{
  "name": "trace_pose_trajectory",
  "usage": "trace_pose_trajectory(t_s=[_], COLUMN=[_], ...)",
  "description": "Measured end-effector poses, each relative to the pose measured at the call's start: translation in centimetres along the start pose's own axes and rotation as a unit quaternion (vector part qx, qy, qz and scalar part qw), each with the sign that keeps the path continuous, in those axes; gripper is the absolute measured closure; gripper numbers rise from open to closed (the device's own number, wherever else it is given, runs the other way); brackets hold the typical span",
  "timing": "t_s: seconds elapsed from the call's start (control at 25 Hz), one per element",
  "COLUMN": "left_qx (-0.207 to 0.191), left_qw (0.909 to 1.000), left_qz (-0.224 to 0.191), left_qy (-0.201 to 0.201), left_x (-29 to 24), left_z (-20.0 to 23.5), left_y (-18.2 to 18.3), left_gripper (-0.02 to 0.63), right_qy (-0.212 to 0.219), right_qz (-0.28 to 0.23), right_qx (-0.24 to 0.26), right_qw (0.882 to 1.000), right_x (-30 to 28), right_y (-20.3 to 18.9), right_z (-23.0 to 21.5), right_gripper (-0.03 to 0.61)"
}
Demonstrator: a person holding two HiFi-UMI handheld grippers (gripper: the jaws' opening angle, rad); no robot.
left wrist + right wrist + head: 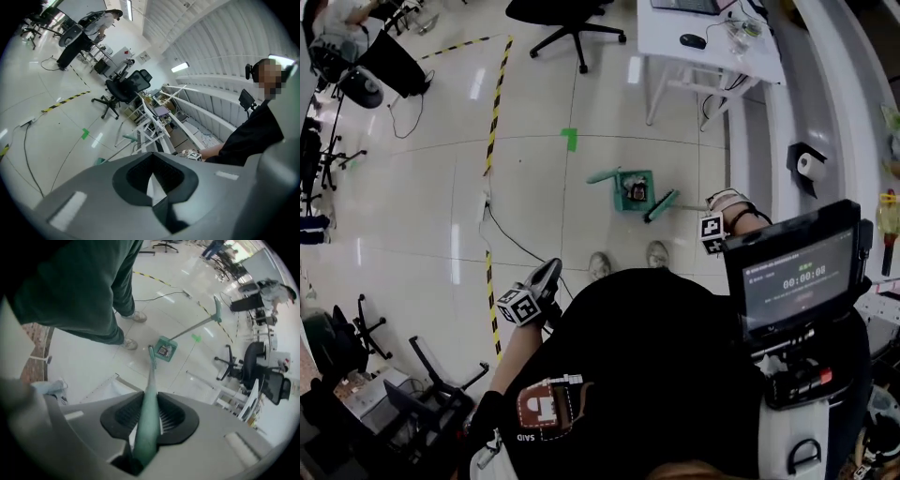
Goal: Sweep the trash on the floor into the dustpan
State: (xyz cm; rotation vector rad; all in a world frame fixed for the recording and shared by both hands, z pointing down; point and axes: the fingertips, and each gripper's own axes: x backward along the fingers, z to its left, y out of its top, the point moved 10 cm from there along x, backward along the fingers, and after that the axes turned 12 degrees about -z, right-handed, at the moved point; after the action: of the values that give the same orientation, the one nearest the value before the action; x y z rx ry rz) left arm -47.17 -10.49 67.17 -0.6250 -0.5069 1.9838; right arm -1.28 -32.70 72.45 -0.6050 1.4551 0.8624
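The right hand-held gripper [146, 427] is clamped on the teal broom handle [151, 380], whose brush end sits at the lip of the green dustpan [165, 348] on the floor [93, 366]. Some trash [637, 193] seems to lie inside already. The left hand-held gripper [152, 183] is closed and empty. Short, low strokes toward the pan's mouth should work best, without nudging it.
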Motion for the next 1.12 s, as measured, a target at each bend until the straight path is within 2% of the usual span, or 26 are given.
trace_pose_trajectory(t_s=[0.12,0.24,0.4,0.52,0.72,0.84,1.0,1.12], left_qx=[-0.013,-0.024,-0.033,-0.046,-0.07,-0.079,-0.059,-0.065], left_qw=[0.9989,0.9941,0.9874,0.9837,0.9788,0.9824,0.9885,0.9881], left_qz=[0.023,0.05,0.07,0.072,0.064,0.043,0.003,0.006], left_qy=[-0.038,-0.094,-0.138,-0.158,-0.181,-0.164,-0.139,-0.14], left_x=[-0.9,-3.0,-5.3,-6.6,-4.4,-1.4,3.0,6.5], left_z=[0.5,0.6,-0.7,-3.0,-8.4,-11.2,-15.7,-19.1], left_y=[1.7,3.5,2.4,0.7,-4.6,-8.8,-14.9,-18.4], left_gripper=[0.615,0.617,0.617,0.617,0.617,0.617,0.617,0.615], right_qy=[0.018,0.028,0.04,0.038,0.032,0.02,-0.009,-0.015], right_qz=[0.002,0.017,0.023,0.011,-0.031,-0.056,-0.091,-0.113], right_qx=[-0.086,-0.16,-0.228,-0.257,-0.262,-0.249,-0.218,-0.192], right_qw=[0.996,0.987,0.973,0.965,0.964,0.967,0.972,0.975], right_x=[2.6,5.5,7.3,7.6,7.8,8.3,8.0,7.2], right_y=[0.5,1.1,1.7,2.3,3.3,3.8,4.3,5.1], right_z=[3.6,7.6,13.6,17.9,25.8,30.0,36.2,39.8], right_gripper=[0.489,0.489,0.489,0.489,0.489,0.489,0.489,0.489])
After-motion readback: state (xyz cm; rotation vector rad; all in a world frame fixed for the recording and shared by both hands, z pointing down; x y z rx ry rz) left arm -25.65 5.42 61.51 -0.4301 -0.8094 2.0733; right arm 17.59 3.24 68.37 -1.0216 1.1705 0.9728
